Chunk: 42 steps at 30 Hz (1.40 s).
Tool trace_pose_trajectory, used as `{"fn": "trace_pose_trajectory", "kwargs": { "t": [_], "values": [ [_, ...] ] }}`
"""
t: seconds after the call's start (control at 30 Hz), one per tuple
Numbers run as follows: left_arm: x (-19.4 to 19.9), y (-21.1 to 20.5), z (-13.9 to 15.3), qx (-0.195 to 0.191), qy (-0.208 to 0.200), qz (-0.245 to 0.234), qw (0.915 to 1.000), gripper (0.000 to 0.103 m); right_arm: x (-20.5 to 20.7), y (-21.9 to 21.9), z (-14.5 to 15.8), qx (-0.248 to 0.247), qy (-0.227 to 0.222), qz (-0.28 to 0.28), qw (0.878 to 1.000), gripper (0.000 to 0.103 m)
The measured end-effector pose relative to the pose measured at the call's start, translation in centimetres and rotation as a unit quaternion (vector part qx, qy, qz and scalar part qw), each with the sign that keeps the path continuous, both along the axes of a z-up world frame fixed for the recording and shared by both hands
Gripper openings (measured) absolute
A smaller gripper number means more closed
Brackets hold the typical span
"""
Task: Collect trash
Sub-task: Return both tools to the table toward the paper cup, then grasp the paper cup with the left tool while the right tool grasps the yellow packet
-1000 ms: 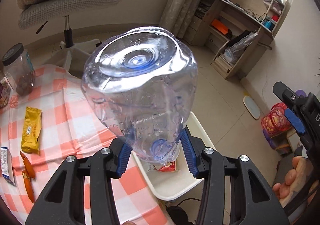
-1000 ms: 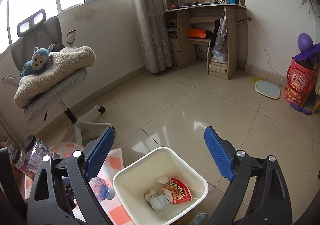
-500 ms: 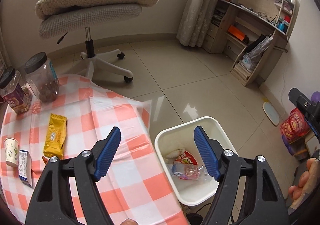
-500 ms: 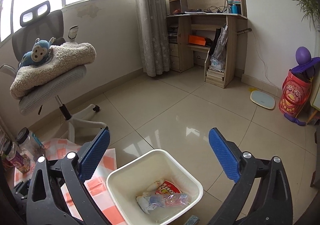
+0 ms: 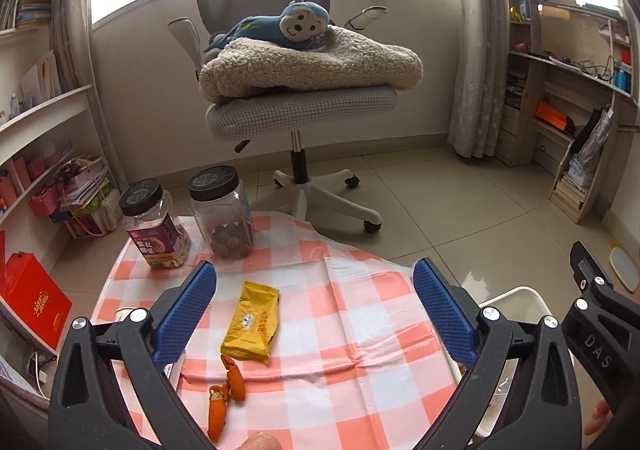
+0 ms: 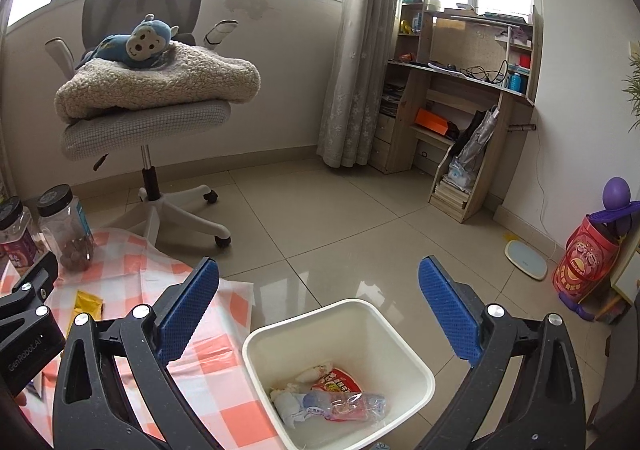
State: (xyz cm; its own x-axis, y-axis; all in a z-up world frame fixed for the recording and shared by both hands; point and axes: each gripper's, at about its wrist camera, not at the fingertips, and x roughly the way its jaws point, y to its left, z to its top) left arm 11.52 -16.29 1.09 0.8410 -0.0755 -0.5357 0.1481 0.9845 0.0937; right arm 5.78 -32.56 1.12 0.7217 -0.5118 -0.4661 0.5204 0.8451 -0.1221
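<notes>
My left gripper (image 5: pixel 315 282) hangs over the checked tablecloth (image 5: pixel 360 330), its jaws opening wide with nothing between them. Under it lie a yellow snack packet (image 5: pixel 251 324) and curled orange peel (image 5: pixel 224 394). My right gripper (image 6: pixel 319 274) is open and empty above the white bin (image 6: pixel 312 316), which stands on the floor beside the table. Inside the bin a crushed clear bottle (image 6: pixel 352 404) lies on a red wrapper (image 6: pixel 340 380) and crumpled tissue (image 6: pixel 286 404). The bin's corner (image 5: pixel 520 296) shows at the right of the left wrist view.
Two black-lidded jars (image 5: pixel 158 228) (image 5: pixel 224 209) stand at the table's far edge. Beyond it is an office chair (image 5: pixel 300 109) carrying a blanket and a plush monkey. Shelves line the left wall, a wooden desk (image 6: pixel 460 97) the right, and a red toy bucket (image 6: pixel 584 262) sits on the floor.
The left gripper let go of the clear bottle, which now lies in the bin; its jaws spread wide and it swung left over the table. The right gripper shifted and rolled above the bin.
</notes>
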Motion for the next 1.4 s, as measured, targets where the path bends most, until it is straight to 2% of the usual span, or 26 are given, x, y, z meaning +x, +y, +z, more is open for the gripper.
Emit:
{"fn": "trace_pose_trajectory", "kwargs": {
  "t": [0.1,0.27,0.43,0.53,0.63,0.73,0.8,0.9,1.0,1.17,1.4],
  "values": [
    [0.5,2.0,-0.4,0.02,-0.008,0.032,0.9993,0.096,0.8,2.0,-0.4,0.001,0.006,0.016,1.0,0.096],
    [2.9,6.7,-2.3,0.063,0.013,0.088,0.994,0.096,2.6,5.6,-1.6,0.004,0.028,0.049,0.998,0.096],
    [7.5,13.5,-6.2,0.113,0.071,0.164,0.9773,0.096,3.9,8.7,-2.9,0.001,0.05,0.078,0.996,0.096],
    [10.0,18.2,-8.9,0.118,0.122,0.202,0.9647,0.096,4.8,10.5,-3.6,0.006,0.064,0.096,0.993,0.096],
    [12.1,22.3,-12.2,0.105,0.188,0.221,0.9512,0.096,5.8,12.0,-4.5,0.013,0.079,0.116,0.99,0.096],
    [13.1,25.6,-15.1,0.069,0.238,0.23,0.9413,0.096,6.3,13.3,-5.3,0.019,0.095,0.135,0.986,0.096],
    [13.5,26.8,-16.5,0.06,0.254,0.229,0.9377,0.096,6.8,14.1,-5.9,0.036,0.108,0.149,0.982,0.096],
    [14.0,28.3,-18.4,0.012,0.289,0.211,0.9337,0.095,7.7,14.9,-6.8,0.069,0.133,0.172,0.974,0.096],
    [14.3,28.9,-19.6,-0.023,0.313,0.197,0.9288,0.071,8.7,15.6,-8.1,0.089,0.157,0.188,0.965,0.096],
    [13.6,28.2,-17.6,-0.036,0.279,0.165,0.9451,0.064,11.0,16.5,-11.0,0.145,0.212,0.204,0.945,0.096],
    [13.2,28.8,-10.9,-0.081,0.213,0.158,0.9607,0.064,16.7,20.7,-14.4,0.169,0.259,0.225,0.924,0.096]
  ]
}}
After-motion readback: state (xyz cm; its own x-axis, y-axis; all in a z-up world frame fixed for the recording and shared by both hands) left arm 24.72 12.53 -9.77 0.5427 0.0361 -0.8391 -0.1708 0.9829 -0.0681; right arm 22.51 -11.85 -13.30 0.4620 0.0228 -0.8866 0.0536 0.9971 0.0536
